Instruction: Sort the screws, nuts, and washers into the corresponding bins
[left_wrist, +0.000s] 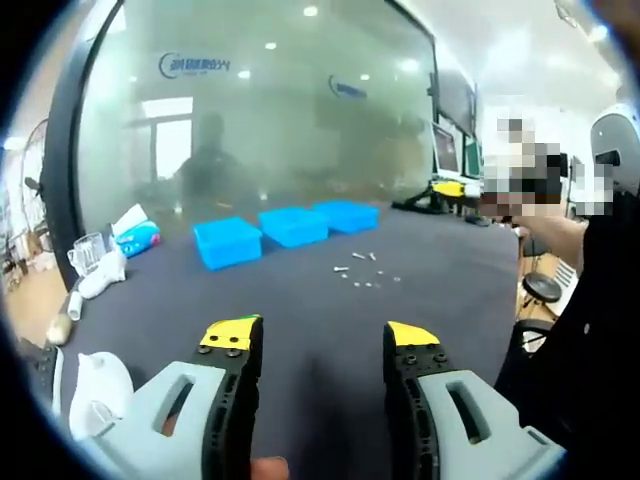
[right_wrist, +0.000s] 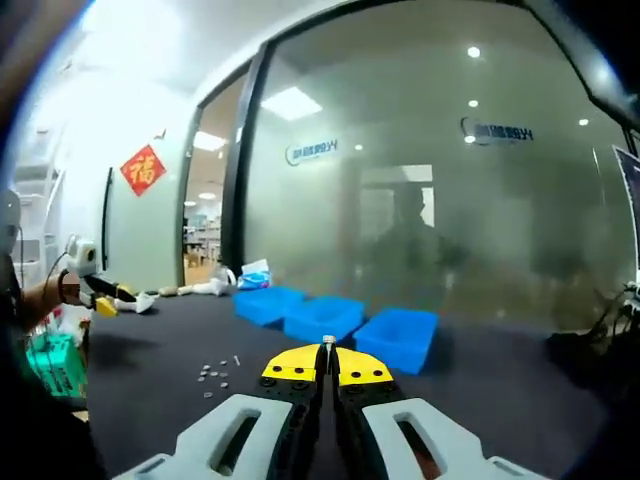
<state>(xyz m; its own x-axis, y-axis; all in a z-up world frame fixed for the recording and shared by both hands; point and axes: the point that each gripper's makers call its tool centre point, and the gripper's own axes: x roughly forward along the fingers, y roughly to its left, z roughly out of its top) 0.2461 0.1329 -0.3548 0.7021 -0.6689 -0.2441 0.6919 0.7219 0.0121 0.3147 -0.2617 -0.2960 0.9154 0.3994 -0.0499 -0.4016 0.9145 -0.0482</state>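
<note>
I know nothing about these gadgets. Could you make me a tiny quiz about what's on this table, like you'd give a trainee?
1. How many blue bins sit on the dark table?
2. True or false: the left gripper has its jaws closed.
3. What is pinched at the tips of the right gripper: A) a small screw, B) a tissue pack, C) nothing?

Key: 1. Three, in a row. 2. False, they stand apart. 3. A; more loose hardware lies on the table.
</note>
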